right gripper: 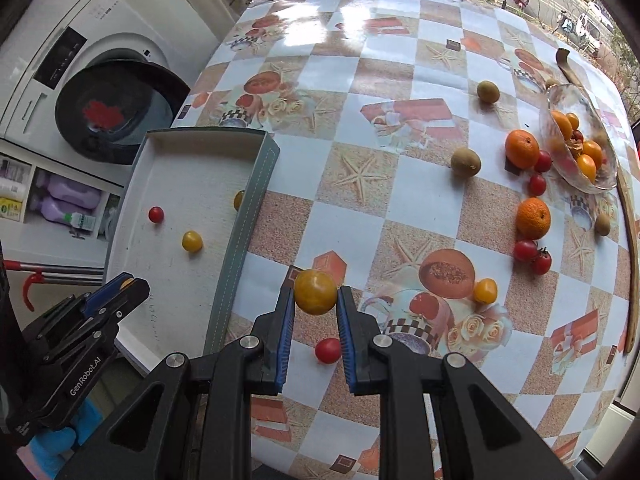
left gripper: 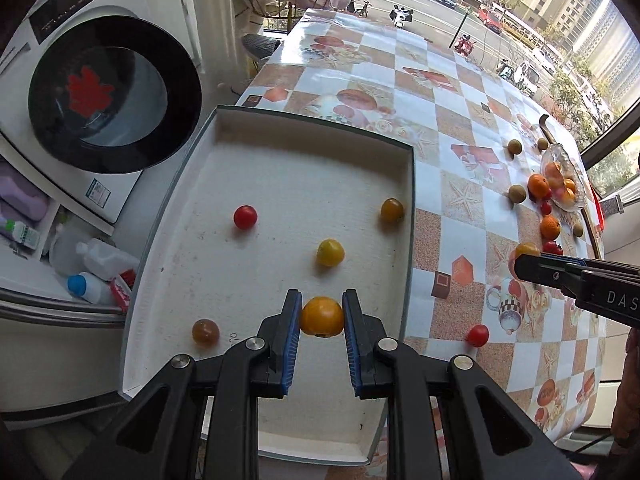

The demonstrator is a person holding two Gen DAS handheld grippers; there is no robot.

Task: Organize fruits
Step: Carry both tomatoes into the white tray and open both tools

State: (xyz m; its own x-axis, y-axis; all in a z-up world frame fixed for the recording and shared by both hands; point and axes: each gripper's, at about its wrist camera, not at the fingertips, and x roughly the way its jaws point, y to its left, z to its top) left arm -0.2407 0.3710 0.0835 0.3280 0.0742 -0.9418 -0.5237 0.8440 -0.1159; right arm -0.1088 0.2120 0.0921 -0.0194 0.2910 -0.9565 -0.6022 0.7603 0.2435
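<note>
Sunlit through a street-facing window, a table under a checked, fruit-printed cloth [left gripper: 452, 96] is shown beside a front-loading washing machine [left gripper: 100, 92].

From the left wrist view, a shallow white tray [left gripper: 408, 208] is seen at the table's edge, overhanging toward the machine. The left gripper [left gripper: 322, 312] is closed around an orange tomato [left gripper: 322, 316], held over the tray's near end. Four loose fruits are counted on the tray floor: one red [left gripper: 245, 217], one yellow [left gripper: 330, 252], one amber by the right wall [left gripper: 391, 210] and one brownish near the left finger [left gripper: 205, 332]. A red tomato [left gripper: 477, 335] lies on the cloth just outside the tray.

From the right wrist view, the right gripper [right gripper: 316, 300] is seen pinching a yellow-orange tomato [right gripper: 315, 292] above the cloth, near the tray's outer wall. Loose on the table can be counted two oranges [right gripper: 522, 149], six red tomatoes, one yellow tomato [right gripper: 485, 290] and at least three brown round fruits [right gripper: 465, 163]. A glass dish [right gripper: 560, 100] at the far edge holds several more, too crowded to count.

Rolling is judged the main risk: a round fruit let go above the tray could bounce, strike the others, or clear the low wall. Too firm a squeeze could split the soft skin. The overhanging tray might tip if it is pressed or nudged on its unsupported side.
</note>
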